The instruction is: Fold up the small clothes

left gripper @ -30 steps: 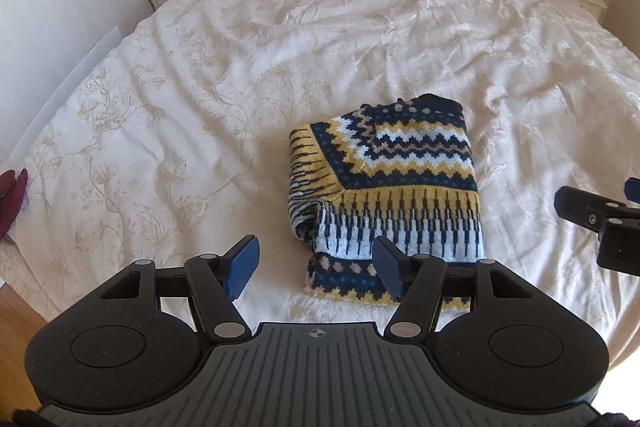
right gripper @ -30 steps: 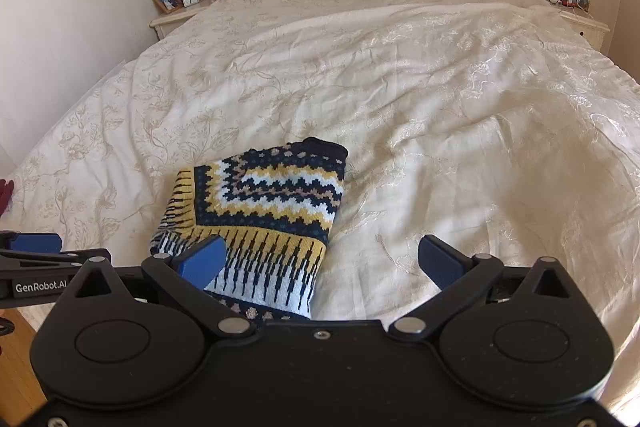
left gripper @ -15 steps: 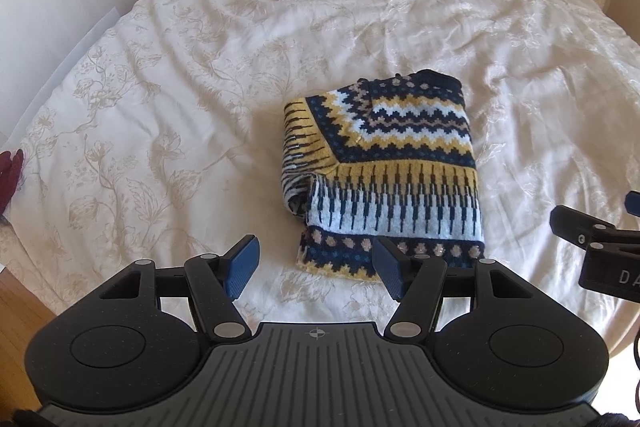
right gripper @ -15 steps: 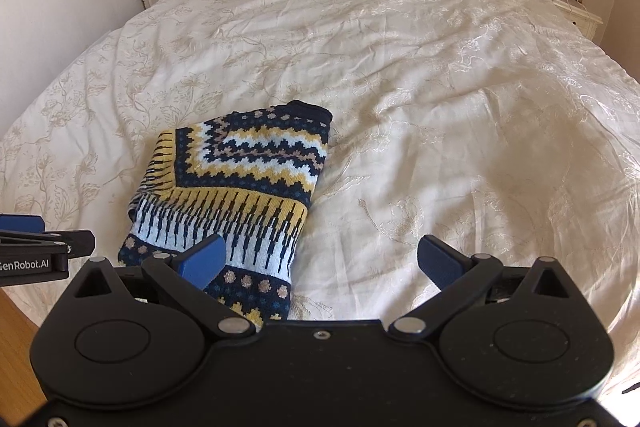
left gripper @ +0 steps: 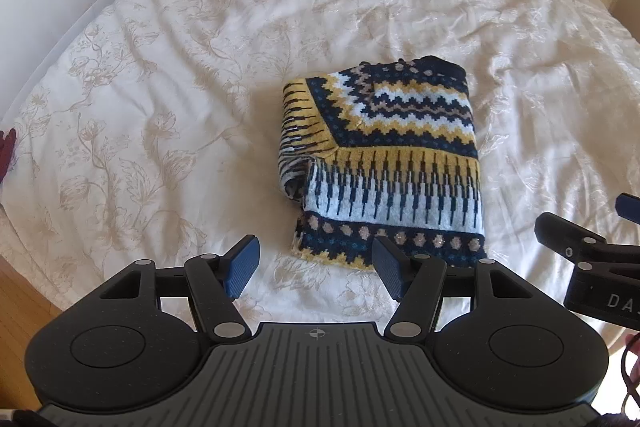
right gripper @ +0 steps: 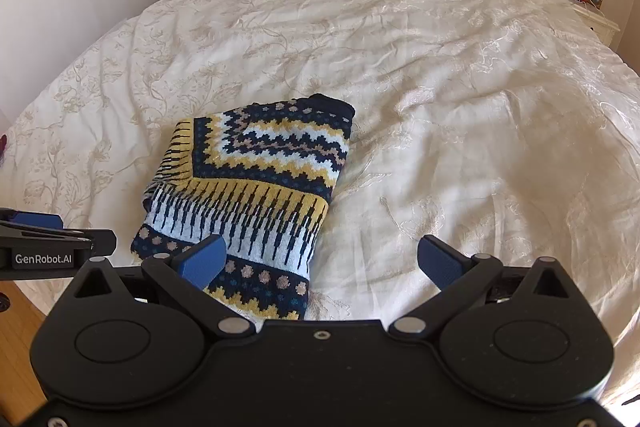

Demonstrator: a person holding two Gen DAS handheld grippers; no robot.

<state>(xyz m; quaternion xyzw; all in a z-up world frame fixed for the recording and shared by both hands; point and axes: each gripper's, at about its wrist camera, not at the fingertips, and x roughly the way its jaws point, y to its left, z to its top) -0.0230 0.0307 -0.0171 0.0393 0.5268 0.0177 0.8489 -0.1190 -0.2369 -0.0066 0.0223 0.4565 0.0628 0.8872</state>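
At nine o'clock of the folded jumper [left gripper: 384, 163], the left gripper [left gripper: 316, 263] hangs over the bedspread [left gripper: 160, 99] near the foot of the bed, jaws wide, holding nothing. Folded jumper lies flat on the bedspread, its patterned hem at six o'clock, nearest both tools. At three o'clock, the right gripper [right gripper: 320, 263] stands with jaws wide and empty, one blue fingertip [right gripper: 202, 261] above the hem; contact cannot be told.

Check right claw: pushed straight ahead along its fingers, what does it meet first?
Probably bare duvet. The open right claw has the folded sweater left of centre; only its left fingertip overlaps the sweater's near corner. Depth unclear.
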